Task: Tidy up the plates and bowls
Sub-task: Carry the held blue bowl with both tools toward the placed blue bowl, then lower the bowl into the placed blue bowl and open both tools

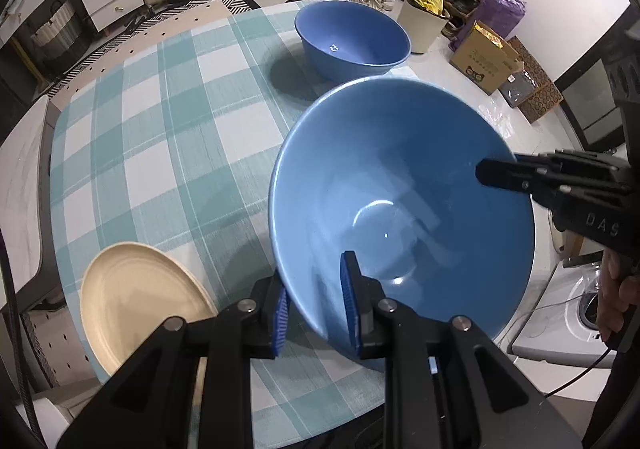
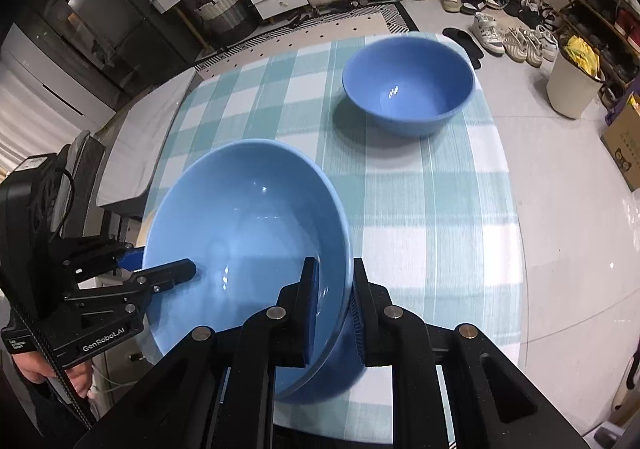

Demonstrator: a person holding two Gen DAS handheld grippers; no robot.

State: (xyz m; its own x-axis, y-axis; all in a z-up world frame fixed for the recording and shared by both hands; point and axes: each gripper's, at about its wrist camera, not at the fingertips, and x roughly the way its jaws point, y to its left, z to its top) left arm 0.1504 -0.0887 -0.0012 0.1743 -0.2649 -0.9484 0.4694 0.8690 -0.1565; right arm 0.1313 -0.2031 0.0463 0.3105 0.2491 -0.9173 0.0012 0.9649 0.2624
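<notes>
Bright overhead light, soft shadows, fisheye-warped edges

Counter (image 1: 168, 137) covered with a teal-and-white checked cloth (image 2: 420, 209). Resting directly on it: one blue bowl (image 1: 352, 39), upright, far side; one cream plate (image 1: 136, 301), near edge.

The right gripper (image 1: 486, 173) carries the raised letters "DAS" on its black body. The left gripper (image 2: 168, 267) reads "GenRobot.AI" in white along its side.
</notes>
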